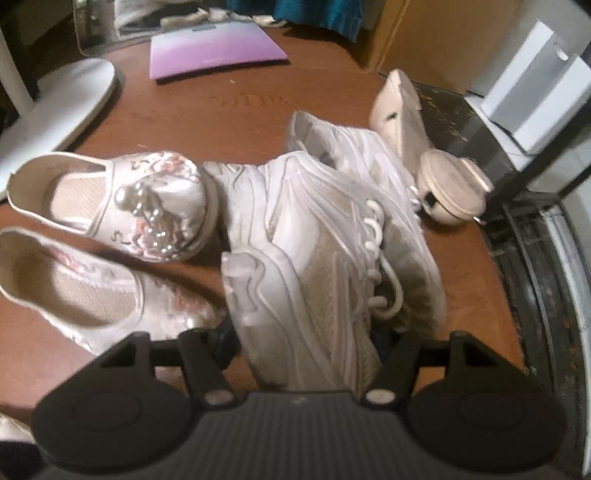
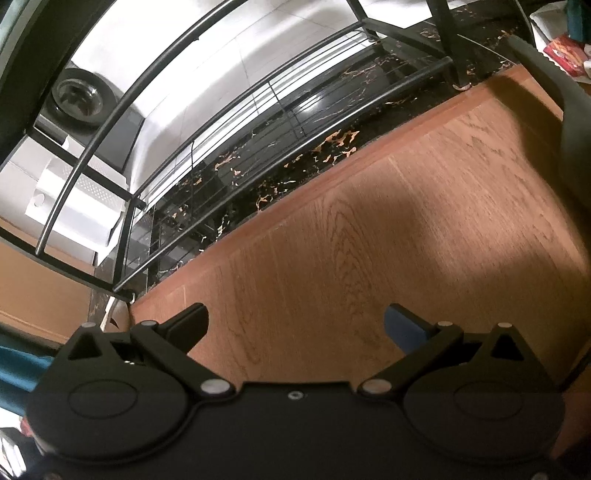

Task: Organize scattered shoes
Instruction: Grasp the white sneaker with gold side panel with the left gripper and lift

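My left gripper [image 1: 306, 334] is shut on the rear part of a white lace-up sneaker [image 1: 325, 258], whose toe points away from the camera. A second white sneaker [image 1: 351, 147] lies just behind it on the wooden floor [image 1: 240, 110]. Two floral flats, one with beads [image 1: 147, 199] and a nearer one [image 1: 92, 295], rest at the left. Two beige shoes, one [image 1: 399, 114] and the other [image 1: 450, 192], lie at the right by the black metal shoe rack [image 1: 535, 258]. My right gripper [image 2: 297, 317] is open over bare wood floor [image 2: 406, 221], facing the rack [image 2: 258, 122].
A purple bathroom scale [image 1: 214, 51] lies at the far side of the floor. A white stand base [image 1: 62, 107] sits at the left. White boxes [image 1: 535, 92] and a cardboard box [image 1: 424, 33] stand at the right rear. Dark marble [image 2: 295, 166] lies under the rack.
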{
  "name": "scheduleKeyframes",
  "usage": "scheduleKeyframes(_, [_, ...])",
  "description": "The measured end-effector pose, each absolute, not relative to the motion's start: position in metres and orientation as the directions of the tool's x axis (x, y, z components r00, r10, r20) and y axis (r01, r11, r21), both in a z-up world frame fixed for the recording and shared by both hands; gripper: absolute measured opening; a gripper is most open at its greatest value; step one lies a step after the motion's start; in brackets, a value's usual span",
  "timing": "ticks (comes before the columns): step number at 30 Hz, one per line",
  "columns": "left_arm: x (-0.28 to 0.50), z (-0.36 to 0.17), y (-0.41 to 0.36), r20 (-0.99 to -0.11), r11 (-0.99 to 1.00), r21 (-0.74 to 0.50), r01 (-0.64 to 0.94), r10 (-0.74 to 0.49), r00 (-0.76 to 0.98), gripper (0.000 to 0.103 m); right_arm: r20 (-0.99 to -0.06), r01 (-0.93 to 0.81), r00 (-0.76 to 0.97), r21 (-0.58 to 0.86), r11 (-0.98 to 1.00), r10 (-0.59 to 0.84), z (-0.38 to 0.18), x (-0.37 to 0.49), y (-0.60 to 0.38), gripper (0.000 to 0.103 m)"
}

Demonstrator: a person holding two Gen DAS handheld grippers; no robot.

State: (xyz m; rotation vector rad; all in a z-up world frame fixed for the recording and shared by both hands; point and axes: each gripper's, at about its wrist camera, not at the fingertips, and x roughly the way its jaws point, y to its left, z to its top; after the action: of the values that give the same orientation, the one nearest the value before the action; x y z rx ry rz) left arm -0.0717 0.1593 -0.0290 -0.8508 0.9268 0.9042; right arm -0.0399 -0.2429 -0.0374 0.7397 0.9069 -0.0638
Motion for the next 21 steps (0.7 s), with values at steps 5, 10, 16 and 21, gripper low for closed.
scheduleKeyframes(5, [-0.072,-0.021,0.151,-0.899,0.419,-0.195,-0.887,0.286,0.333,0.066,-0.738,0.354,0.628,0.553,0.754,0.247,-0.039,-0.040,-0.242,0.103])
scheduleKeyframes(10, [-0.082,-0.015,0.138,-0.889,0.456,-0.233,-0.859,0.259,0.379,0.066,-0.737,0.359,0.630,0.557,0.749,0.246,-0.039,-0.039,-0.244,0.103])
scheduleKeyframes(16, [-0.102,0.002,0.111,-0.873,0.542,-0.251,-0.802,0.230,0.430,0.066,-0.741,0.365,0.626,0.554,0.748,0.243,-0.041,-0.040,-0.242,0.103])
scheduleKeyframes(21, [-0.103,0.020,0.083,-0.784,0.637,-0.169,-0.753,0.377,0.494,0.066,-0.741,0.364,0.624,0.555,0.748,0.246,-0.041,-0.040,-0.242,0.103])
